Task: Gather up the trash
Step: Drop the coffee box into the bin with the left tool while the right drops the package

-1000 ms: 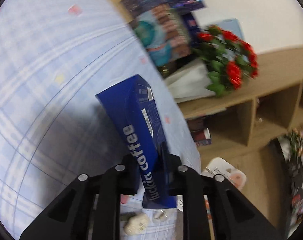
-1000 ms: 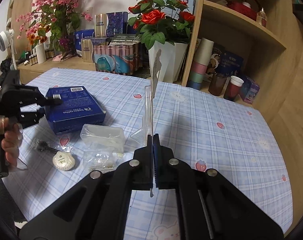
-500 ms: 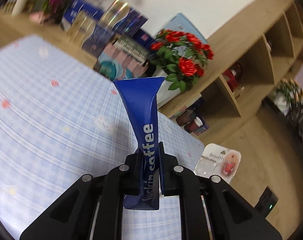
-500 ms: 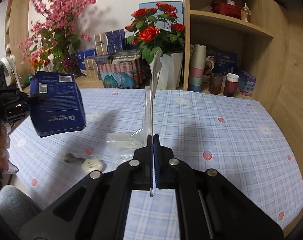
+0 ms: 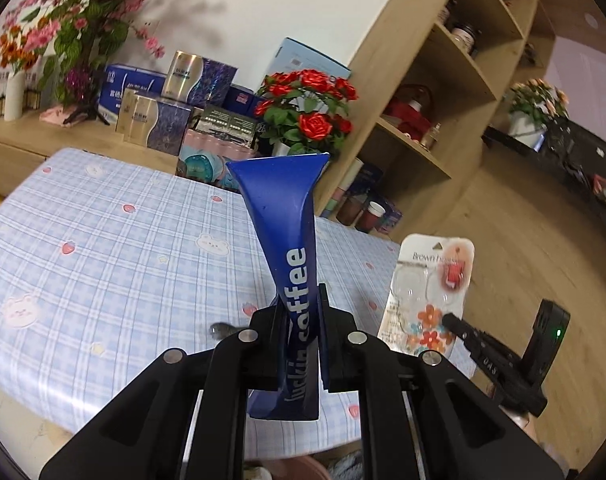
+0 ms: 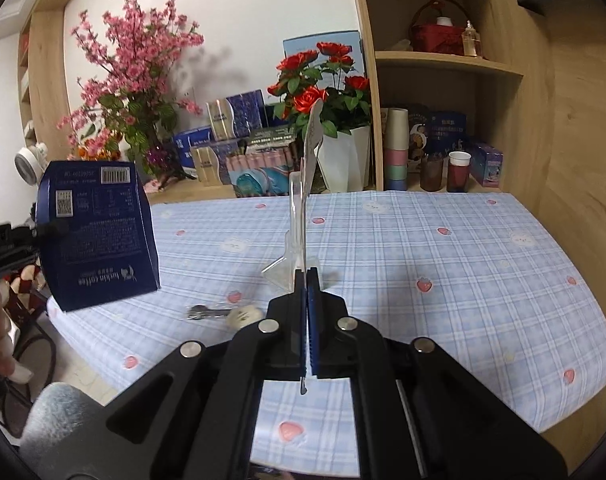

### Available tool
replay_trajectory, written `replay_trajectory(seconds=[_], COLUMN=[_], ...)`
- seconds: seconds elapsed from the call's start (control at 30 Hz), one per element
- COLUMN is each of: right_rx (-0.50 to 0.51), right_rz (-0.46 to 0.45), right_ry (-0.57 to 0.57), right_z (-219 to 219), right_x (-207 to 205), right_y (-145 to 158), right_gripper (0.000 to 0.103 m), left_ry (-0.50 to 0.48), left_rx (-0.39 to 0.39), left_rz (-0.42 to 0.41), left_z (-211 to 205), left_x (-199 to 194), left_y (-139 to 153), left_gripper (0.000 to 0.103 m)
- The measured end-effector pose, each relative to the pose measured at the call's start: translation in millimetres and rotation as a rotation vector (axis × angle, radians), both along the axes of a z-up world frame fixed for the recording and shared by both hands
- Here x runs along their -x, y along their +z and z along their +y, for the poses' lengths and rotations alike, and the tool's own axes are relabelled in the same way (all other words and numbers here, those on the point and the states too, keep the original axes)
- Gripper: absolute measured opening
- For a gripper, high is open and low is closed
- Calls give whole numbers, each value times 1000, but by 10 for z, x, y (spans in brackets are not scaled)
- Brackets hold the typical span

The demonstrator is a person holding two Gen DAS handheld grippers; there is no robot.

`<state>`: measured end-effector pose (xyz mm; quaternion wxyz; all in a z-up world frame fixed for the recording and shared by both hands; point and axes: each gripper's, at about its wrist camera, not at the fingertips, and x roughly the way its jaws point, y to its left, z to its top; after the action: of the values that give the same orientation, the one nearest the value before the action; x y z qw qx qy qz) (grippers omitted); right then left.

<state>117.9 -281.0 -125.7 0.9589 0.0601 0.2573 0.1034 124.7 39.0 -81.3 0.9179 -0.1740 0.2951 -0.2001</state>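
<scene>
My left claw [image 5: 301,344] is pinching the blue luckin coffee box [image 5: 291,280], squashed flat between its pads and lifted clear of the checked surface [image 5: 103,264]. My right claw [image 6: 306,316] is pressed together on the thin clear blister pack [image 6: 303,200], which stands edge-up ahead of it. Just left of that claw, a small white ball [image 6: 244,316] and a metal bit [image 6: 201,313] lie on the surface.
</scene>
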Motion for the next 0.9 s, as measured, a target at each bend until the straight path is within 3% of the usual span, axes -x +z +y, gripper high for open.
replay_trajectory(seconds=[0.47, 0.9], right_rx=[14, 12], right_rz=[-28, -26], right_ry=[15, 38], right_z=[102, 165], right_x=[672, 964], right_y=[203, 178], right_gripper=[5, 5], left_ry=[-40, -139], left_rx=[-46, -143], left_rz=[46, 139], left_z=[-126, -396], left_x=[836, 1318], left_y=[-89, -460], left_gripper=[12, 12])
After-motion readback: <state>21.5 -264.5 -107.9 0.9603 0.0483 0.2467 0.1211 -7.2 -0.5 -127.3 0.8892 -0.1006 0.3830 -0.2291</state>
